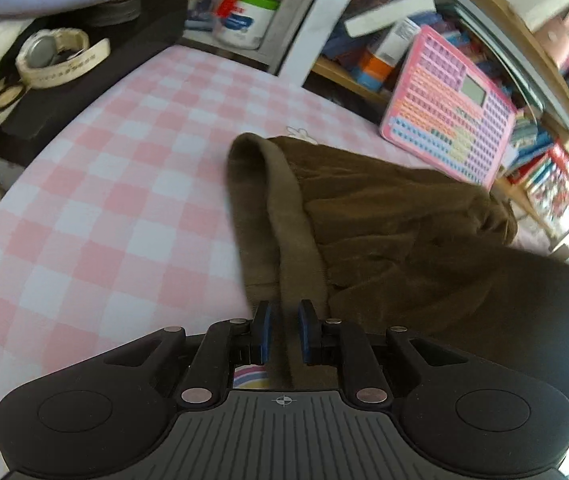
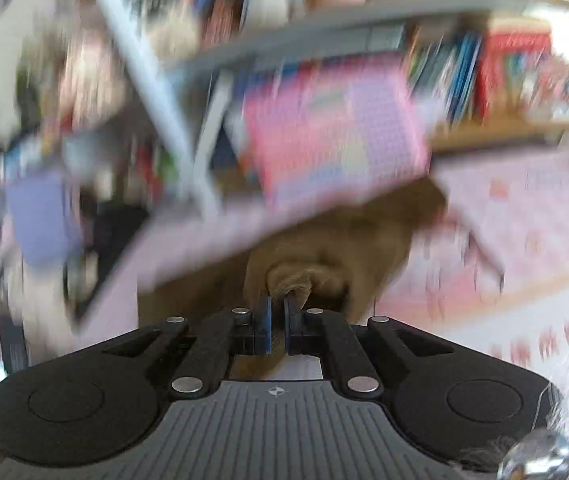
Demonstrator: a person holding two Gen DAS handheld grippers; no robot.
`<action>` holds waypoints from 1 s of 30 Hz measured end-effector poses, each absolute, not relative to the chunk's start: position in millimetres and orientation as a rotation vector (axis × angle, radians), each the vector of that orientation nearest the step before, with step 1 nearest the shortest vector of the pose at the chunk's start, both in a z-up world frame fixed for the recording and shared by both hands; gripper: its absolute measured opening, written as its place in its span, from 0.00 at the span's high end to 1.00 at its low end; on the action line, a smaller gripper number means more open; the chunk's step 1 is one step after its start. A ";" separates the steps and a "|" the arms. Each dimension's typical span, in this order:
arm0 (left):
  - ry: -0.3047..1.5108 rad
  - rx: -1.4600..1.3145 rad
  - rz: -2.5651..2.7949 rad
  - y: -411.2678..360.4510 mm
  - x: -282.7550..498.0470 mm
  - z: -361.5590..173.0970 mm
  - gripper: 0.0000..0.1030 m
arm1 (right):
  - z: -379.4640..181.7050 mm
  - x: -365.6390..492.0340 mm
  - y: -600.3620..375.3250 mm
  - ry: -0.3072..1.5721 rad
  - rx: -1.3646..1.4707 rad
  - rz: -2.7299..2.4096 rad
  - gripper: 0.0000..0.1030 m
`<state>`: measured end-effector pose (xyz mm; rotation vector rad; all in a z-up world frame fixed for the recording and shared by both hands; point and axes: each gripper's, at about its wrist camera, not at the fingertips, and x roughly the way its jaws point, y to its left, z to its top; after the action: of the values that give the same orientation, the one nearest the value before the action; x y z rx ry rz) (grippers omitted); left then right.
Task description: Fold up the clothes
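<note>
The soft brown fleece garment point(image 1: 384, 220) lies on the pink checked sheet point(image 1: 104, 200). Left gripper point(image 1: 284, 320) and right gripper point(image 2: 278, 312) both pinch its limp edge; the ribbed hem seems the firmest hold.

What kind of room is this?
Probably a child's bedroom: a pink checked bed sheet, crowded shelves of books and a pink toy keyboard behind the brown garment.
</note>
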<state>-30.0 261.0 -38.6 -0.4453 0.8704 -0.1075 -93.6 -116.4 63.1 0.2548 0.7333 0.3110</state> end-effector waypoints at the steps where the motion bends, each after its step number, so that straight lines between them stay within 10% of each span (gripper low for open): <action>1: 0.872 -0.449 -0.104 262.2 -30.3 -39.6 0.85 | 45.0 -92.8 -113.7 0.849 0.241 0.319 0.95; 6: 0.871 -0.421 -0.130 257.3 -32.8 -32.3 0.85 | 0.4 -90.8 -136.1 1.035 0.387 0.267 0.94; 17: 0.845 -0.439 -0.156 258.3 -52.1 -6.5 0.64 | 93.7 -114.4 -140.7 0.490 0.250 0.112 0.95; 30: 0.921 -0.451 -0.237 215.2 -25.7 -28.9 0.57 | 1.9 -79.7 -178.9 0.994 0.345 -0.057 0.87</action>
<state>-25.7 215.2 -28.9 -0.4507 0.9210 -0.2373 -79.7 -178.9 1.9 0.3446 0.9938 -0.0571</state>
